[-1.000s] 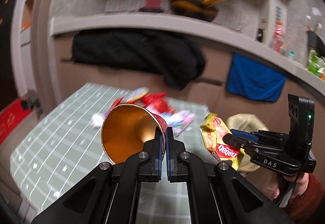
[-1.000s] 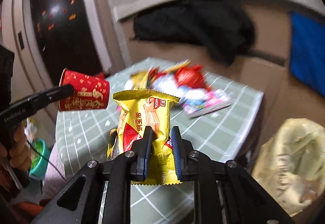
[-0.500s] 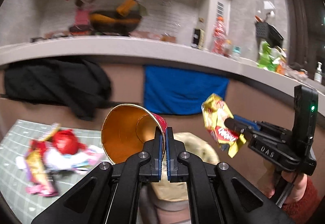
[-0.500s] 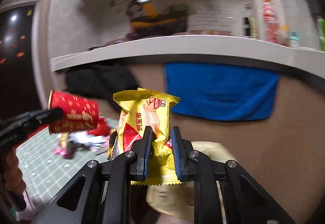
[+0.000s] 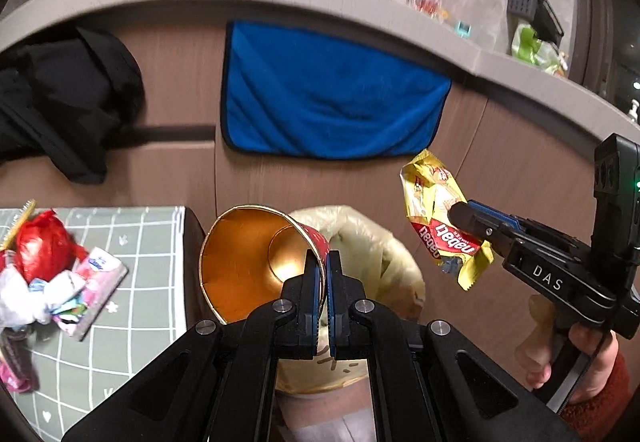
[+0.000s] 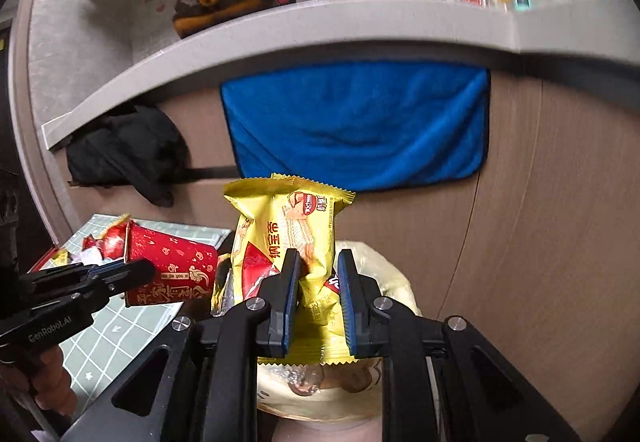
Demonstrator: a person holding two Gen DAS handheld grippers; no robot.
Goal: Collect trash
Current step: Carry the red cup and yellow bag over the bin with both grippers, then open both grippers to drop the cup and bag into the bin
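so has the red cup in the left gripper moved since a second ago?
Yes. The red cup, shut in the left gripper, has swung off the checked table rightward to over the yellow bag below the blue towel.

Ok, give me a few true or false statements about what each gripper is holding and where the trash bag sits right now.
1. The left gripper pinches the red paper cup by its rim. True.
2. The right gripper is empty. False: its fingers clamp a yellow snack wrapper.
3. The yellowish trash bag lies below both grippers. True.
4. The cup stands upright. False: it is tipped sideways, mouth toward the left wrist camera.
5. The table holds no trash. False: wrappers remain.
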